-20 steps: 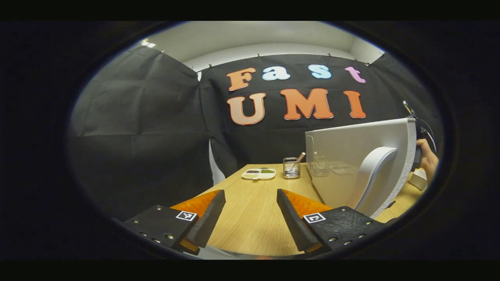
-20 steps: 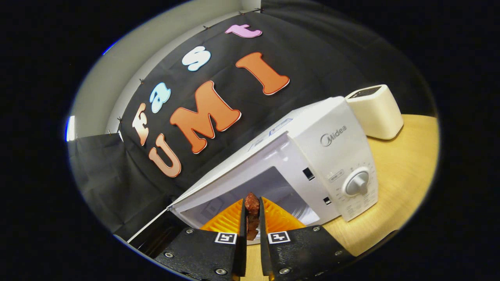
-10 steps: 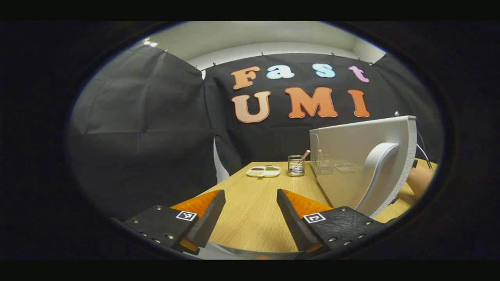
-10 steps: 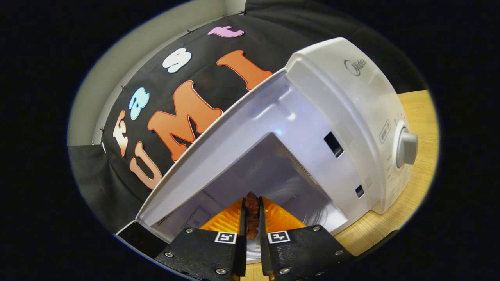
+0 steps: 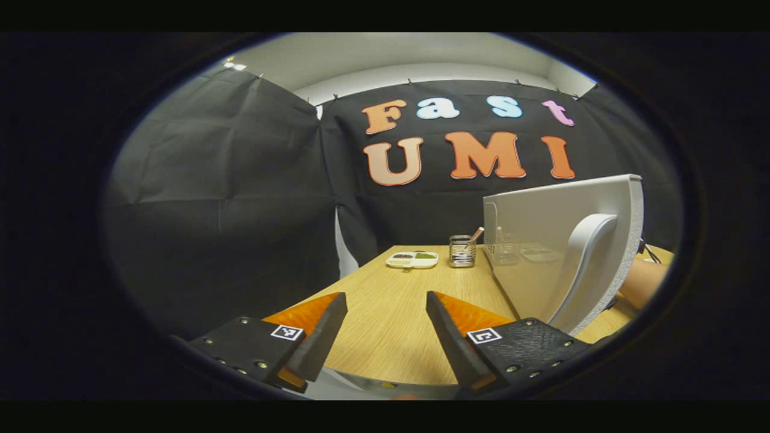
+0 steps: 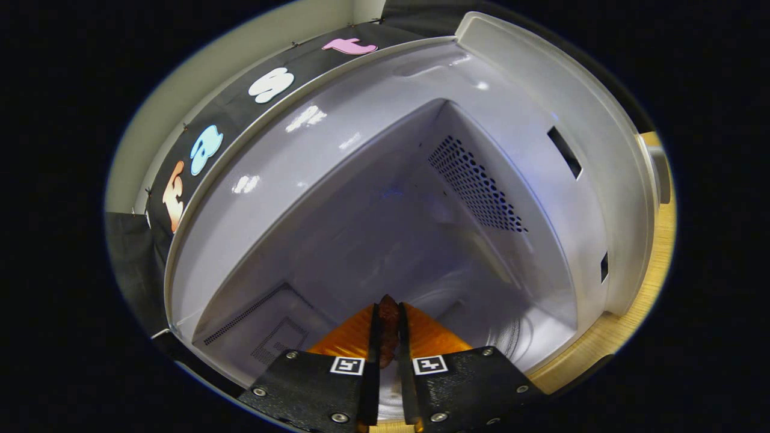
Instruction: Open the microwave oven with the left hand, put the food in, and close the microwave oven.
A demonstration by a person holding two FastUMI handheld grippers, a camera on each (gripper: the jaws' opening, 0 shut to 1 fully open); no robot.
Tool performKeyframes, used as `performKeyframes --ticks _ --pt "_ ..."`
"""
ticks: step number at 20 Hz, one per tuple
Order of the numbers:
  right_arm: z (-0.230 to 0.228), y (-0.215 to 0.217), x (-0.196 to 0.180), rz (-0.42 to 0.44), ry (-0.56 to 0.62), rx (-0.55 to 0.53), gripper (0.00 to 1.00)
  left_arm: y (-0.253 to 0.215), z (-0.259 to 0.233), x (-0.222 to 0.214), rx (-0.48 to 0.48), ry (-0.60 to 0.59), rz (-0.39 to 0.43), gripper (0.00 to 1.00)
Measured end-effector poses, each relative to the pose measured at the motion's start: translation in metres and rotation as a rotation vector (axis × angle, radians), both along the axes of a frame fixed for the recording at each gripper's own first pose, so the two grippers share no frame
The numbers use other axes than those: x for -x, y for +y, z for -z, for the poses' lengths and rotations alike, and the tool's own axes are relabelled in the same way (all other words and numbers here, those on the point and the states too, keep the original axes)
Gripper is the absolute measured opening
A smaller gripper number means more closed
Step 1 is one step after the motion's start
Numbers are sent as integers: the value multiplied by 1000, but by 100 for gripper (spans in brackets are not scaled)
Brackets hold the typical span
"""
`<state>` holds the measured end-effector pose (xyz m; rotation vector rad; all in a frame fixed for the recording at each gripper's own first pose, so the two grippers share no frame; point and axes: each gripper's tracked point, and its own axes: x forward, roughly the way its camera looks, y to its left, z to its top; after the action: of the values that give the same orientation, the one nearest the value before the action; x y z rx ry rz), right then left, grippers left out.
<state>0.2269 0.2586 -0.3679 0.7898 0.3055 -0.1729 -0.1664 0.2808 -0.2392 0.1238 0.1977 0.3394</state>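
Right gripper point(image 6: 386, 325) advanced, food point(image 6: 388, 328) inside microwave point(image 6: 373, 150).

Tabletop point(image 5: 385, 319): light wood grain, lower centre of left gripper view. Microwave door point(image 5: 541, 240): white-grey, with a pale curved handle point(image 5: 580, 264), right. Small tray point(image 5: 412, 260): white, with dark and green fillings. Microwave cavity point(image 6: 385, 228): glossy pale grey-lilac, with a dotted vent grid point(image 6: 475, 186) at upper right. Food point(image 6: 388, 328): dark reddish-brown, bottom centre.

The right gripper point(image 6: 386, 328), jaws clamping the brown food point(image 6: 388, 322), points into the open microwave oven point(image 6: 385, 198).
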Motion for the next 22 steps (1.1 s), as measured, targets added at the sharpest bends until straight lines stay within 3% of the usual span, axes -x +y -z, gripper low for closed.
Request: performKeyframes --ticks 4,7,8,9,15,18,22 --pt "22 -8 2 -13 79 82 24 -6 -1 0 6 -4 12 83" --pt "27 -23 5 -20 115 188 41 -6 -4 -3 -5 -10 11 83" --pt "24 -25 5 -27 103 207 35 -7 -6 -4 -9 -12 13 83" --pt "19 -27 5 -29 94 222 53 -10 -7 -5 -11 -16 18 83" --pt "8 -14 24 -127 83 268 75 -31 -9 -19 -3 -16 62 83" --pt "-6 -3 50 -199 51 331 81 -41 -8 -25 -1 -15 86 83" --pt "-33 19 97 -306 -9 301 83 -58 -7 -30 -6 -14 104 83"
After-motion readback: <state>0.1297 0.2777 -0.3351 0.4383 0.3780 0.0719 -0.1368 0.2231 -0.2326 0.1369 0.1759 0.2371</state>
